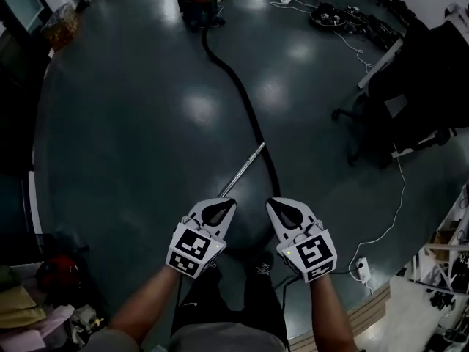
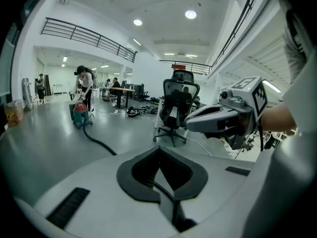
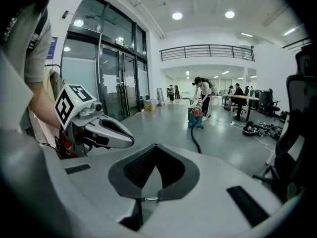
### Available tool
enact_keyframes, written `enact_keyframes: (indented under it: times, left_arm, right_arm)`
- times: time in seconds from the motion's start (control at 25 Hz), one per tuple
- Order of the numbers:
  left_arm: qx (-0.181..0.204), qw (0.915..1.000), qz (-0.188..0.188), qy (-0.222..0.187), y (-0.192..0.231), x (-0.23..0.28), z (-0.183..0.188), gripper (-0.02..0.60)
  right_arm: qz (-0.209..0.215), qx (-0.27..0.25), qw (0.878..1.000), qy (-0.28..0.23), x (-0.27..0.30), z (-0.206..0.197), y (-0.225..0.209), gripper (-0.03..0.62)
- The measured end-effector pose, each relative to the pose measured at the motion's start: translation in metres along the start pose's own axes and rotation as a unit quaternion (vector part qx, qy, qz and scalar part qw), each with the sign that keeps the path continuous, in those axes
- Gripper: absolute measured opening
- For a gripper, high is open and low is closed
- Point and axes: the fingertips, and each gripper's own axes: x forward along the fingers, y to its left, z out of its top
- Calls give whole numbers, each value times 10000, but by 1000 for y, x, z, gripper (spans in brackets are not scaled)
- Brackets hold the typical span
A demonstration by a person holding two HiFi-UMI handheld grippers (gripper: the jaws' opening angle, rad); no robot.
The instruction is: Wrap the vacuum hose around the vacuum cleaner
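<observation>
Held the left gripper and the right gripper side by side above the dark floor, both angled downward. Kept each one's jaws pressed together with nothing between them. Found a metal wand lying on the floor just ahead of the left gripper, touched by neither gripper. Traced the black vacuum hose from just ahead of the right gripper, unwound, in a long curve away across the floor. Spotted the vacuum cleaner at its far end, well apart from both grippers, and an office chair off to the right gripper's side.
</observation>
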Motion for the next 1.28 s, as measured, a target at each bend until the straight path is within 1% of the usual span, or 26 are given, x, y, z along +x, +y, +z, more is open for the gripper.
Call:
enact_keyframes:
  times: [0.08,0.2,0.24,0.36,0.44,0.6,0.72,0.8,0.92,1.04,1.16,1.28]
  left_arm:
    - [-127,9997,3,199,12,26,-35,8]
    - [-284,9989,72,375,31,64,-85,8]
    - [-345,9985,29,431,36,77,-103,8]
    - [-570,9956,-314,672,44,109,-163,9]
    - [-619,9942,-368,801,54,129,-200,9]
    - [-696,9926,-192,973,85,176,-273,9]
    - [-752,9911,-29,1098,109,208,-326,9]
    - [-784,9900,39,1174,122,229,-358,11]
    - [-738,9888,60,1299,136,257,-400,11]
    - [-628,9897,143,1279,152,284,-434,11]
    - [-456,9907,210,1265,170,312,-467,12]
    - [-304,9882,151,1492,183,336,-508,16]
  right_arm:
    - [52,70,9998,151,22,-33,-14,3]
    - [130,161,9991,359,55,-85,-29,3]
    - [155,186,9988,420,65,-103,-33,3]
    - [216,190,9979,580,97,-155,-40,3]
    - [231,126,9975,649,119,-190,-46,3]
    - [208,208,9971,709,158,-256,-60,3]
    - [245,19,9972,709,185,-300,-71,3]
    - [257,-19,9970,732,203,-329,-78,3]
    - [297,-129,9968,733,228,-369,-90,3]
    - [363,-229,9968,676,257,-406,-102,3]
    - [446,-45,9974,572,290,-442,-113,3]
    - [543,96,9968,582,325,-474,-123,3]
